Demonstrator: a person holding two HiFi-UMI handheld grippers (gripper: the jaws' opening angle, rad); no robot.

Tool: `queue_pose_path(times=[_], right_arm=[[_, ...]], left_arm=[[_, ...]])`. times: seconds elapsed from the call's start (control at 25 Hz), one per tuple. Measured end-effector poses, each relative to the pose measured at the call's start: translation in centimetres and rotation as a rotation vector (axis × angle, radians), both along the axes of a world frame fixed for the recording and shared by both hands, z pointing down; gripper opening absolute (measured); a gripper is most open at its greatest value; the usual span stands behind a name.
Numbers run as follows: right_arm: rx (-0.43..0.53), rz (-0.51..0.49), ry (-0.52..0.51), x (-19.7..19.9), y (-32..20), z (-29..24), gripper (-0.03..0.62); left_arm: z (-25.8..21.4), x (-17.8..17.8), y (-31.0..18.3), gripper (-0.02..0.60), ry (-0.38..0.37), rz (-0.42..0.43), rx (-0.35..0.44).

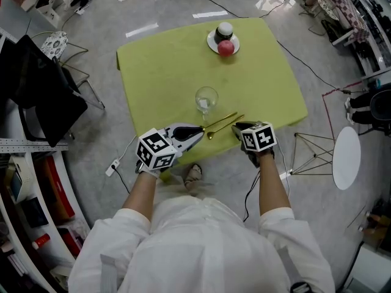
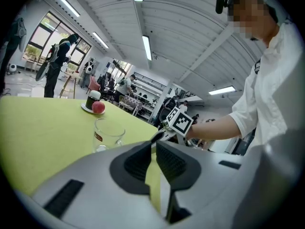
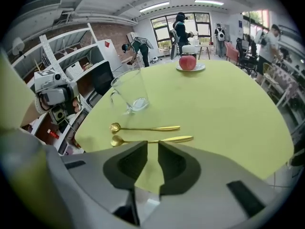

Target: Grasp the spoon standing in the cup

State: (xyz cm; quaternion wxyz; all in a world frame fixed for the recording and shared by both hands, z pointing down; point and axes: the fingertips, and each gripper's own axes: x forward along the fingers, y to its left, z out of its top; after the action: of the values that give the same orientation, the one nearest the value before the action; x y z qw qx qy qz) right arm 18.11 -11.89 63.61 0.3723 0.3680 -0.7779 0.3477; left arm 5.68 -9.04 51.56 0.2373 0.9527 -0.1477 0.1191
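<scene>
Two spoons [image 1: 221, 120] lie at the bench [image 1: 159, 72] front edge, near the cup [image 1: 206, 99]. The left gripper [image 1: 197, 133] is slightly spread and the right gripper [image 1: 239, 127] is closing, both empty.

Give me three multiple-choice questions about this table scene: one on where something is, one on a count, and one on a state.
1. Where is the red apple?
A. on a chair
B. on the white plate
C. on the floor

2. How many gold spoons lie on the green table?
A. one
B. two
C. four

3. How is the glass?
A. upright and empty
B. tipped on its side
C. upright with a spoon in it

Answers:
1 B: the apple sits on the plate beside a dark jar.
2 B: two spoons lie side by side near the glass.
3 A: the glass stands with nothing inside.
</scene>
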Motion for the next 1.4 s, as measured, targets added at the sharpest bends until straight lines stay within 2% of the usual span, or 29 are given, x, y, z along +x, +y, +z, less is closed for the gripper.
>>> queue_pose_path(times=[0.44,0.76,0.88,1.2,1.4], right_arm=[[0.054,0.046,-0.086,-0.5,0.3,-1.8,0.067],[0.136,0.084,-0.229,-3.0,0.5,-4.7,0.06],[0.184,0.087,-0.269,-3.6,0.6,-6.1,0.055],[0.387,0.076,-0.33,-4.4,1.1,-11.1,0.021],[0.464,0.092,-0.378,-4.6,2.4,-13.7,0.017]], left_arm=[[0.0,-0.2,0.1,0.035,-0.012,0.002,0.007],[-0.2,-1.4,-0.2,0.035,-0.022,-0.013,0.02],[-0.5,-1.7,0.0,0.035,-0.023,-0.014,0.029],[-2.2,-2.3,0.3,0.035,-0.014,-0.002,0.077],[-3.5,-2.3,1.0,0.035,-0.007,0.011,0.115]])
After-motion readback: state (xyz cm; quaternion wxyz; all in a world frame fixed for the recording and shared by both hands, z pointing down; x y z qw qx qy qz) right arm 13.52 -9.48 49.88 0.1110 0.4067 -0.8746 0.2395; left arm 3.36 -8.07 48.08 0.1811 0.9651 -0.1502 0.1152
